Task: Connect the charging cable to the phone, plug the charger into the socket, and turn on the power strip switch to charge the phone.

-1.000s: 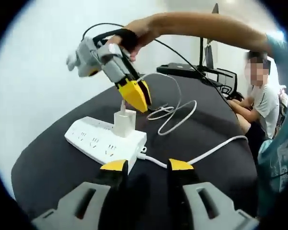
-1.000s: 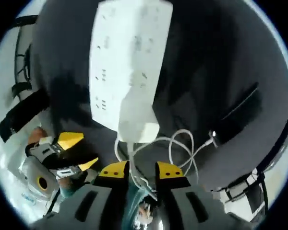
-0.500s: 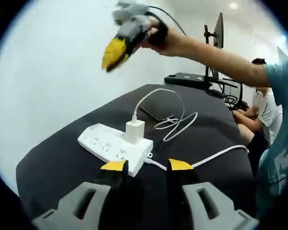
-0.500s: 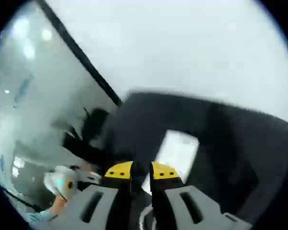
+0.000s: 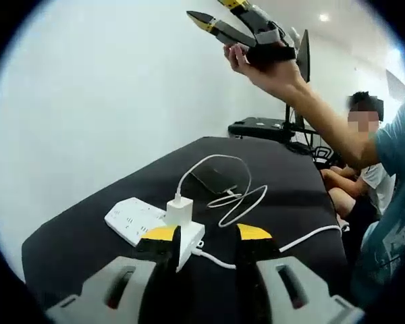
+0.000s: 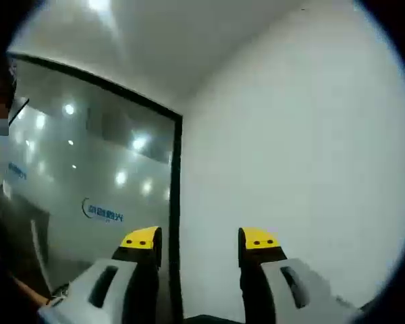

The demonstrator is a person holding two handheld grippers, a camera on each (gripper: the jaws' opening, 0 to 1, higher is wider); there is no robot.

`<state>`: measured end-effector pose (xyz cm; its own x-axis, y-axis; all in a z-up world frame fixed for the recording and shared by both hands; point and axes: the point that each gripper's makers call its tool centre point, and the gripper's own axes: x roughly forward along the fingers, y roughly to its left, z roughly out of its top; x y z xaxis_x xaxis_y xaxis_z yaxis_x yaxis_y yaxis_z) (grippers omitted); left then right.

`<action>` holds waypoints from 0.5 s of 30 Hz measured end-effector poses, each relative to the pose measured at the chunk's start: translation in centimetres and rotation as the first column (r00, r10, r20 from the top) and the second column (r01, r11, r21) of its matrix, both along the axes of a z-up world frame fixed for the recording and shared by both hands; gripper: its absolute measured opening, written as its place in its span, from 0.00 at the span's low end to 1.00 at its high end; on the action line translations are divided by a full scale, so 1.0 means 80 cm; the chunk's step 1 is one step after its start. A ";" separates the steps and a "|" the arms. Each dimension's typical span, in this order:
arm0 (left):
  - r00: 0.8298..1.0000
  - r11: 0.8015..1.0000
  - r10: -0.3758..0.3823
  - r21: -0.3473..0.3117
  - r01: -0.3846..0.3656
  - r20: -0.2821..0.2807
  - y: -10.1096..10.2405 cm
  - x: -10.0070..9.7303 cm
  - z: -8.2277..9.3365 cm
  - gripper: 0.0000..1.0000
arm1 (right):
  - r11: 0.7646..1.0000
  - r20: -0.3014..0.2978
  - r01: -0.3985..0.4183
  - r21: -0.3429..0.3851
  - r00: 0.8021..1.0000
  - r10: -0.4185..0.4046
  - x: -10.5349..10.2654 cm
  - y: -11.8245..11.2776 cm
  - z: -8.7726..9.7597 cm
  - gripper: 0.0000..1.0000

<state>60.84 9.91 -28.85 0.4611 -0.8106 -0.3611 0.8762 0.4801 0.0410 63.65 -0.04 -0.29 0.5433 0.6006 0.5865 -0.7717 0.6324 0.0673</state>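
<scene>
While charger (image 5: 179, 210) sits in strip (image 5: 146, 221), R gripper (image 5: 212, 15) raised, jaws apart

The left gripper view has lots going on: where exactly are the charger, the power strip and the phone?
charger (image 5: 179, 212), left gripper view, on its white front face.
power strip (image 5: 133, 221), left gripper view, on its top face with the sockets.
phone (image 5: 212, 181), left gripper view, on its dark upper surface.

Ahead of my left gripper (image 5: 202, 235), the power strip (image 5: 148, 223) with its charger (image 5: 179, 211) sits right at my jaw tips, low centre. Cable loops (image 5: 233, 196) clutter mid-frame beyond. The dark table (image 5: 74, 236) lies bare at lower left. My right gripper (image 5: 219, 17), jaws apart, is up at top centre.
</scene>
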 end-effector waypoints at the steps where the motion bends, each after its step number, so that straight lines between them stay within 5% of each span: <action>1: 1.000 1.000 0.000 -0.003 0.000 0.002 -0.001 -0.001 0.001 0.28 | 0.995 -0.030 -0.060 0.076 0.998 0.062 -0.003 -0.006 0.004 0.42; 2: 1.000 1.000 0.000 -0.011 0.000 0.000 -0.002 -0.001 0.001 0.28 | 0.988 -0.019 -0.094 0.124 0.995 0.097 -0.016 -0.004 0.009 0.43; 5: 1.000 1.000 -0.001 -0.024 0.001 -0.011 -0.002 -0.002 0.001 0.27 | 0.997 -0.062 0.068 -0.028 0.996 -0.070 0.005 -0.015 -0.019 0.48; 6: 1.000 1.000 -0.001 -0.024 0.000 -0.011 -0.003 -0.004 0.000 0.27 | 0.996 -0.060 0.084 -0.026 0.994 -0.086 0.006 -0.017 -0.019 0.54; 8: 1.000 1.000 -0.004 -0.029 0.004 -0.014 -0.004 -0.004 0.001 0.27 | 0.984 0.139 0.154 -0.084 0.980 -0.141 -0.009 -0.021 -0.018 0.59; 9: 1.000 0.999 -0.007 -0.041 0.007 -0.014 -0.005 -0.005 0.002 0.27 | 0.975 0.104 0.222 -0.031 0.971 -0.217 0.004 -0.041 -0.018 0.57; 13: 1.000 0.998 -0.012 -0.055 0.011 -0.015 -0.003 0.000 0.002 0.27 | 0.983 0.053 0.183 0.021 0.981 -0.184 -0.003 -0.064 -0.033 0.65; 15: 1.000 0.999 -0.016 -0.048 0.015 -0.016 -0.001 0.006 -0.001 0.27 | 0.994 -0.044 0.108 0.023 0.993 -0.107 -0.008 -0.067 -0.057 0.59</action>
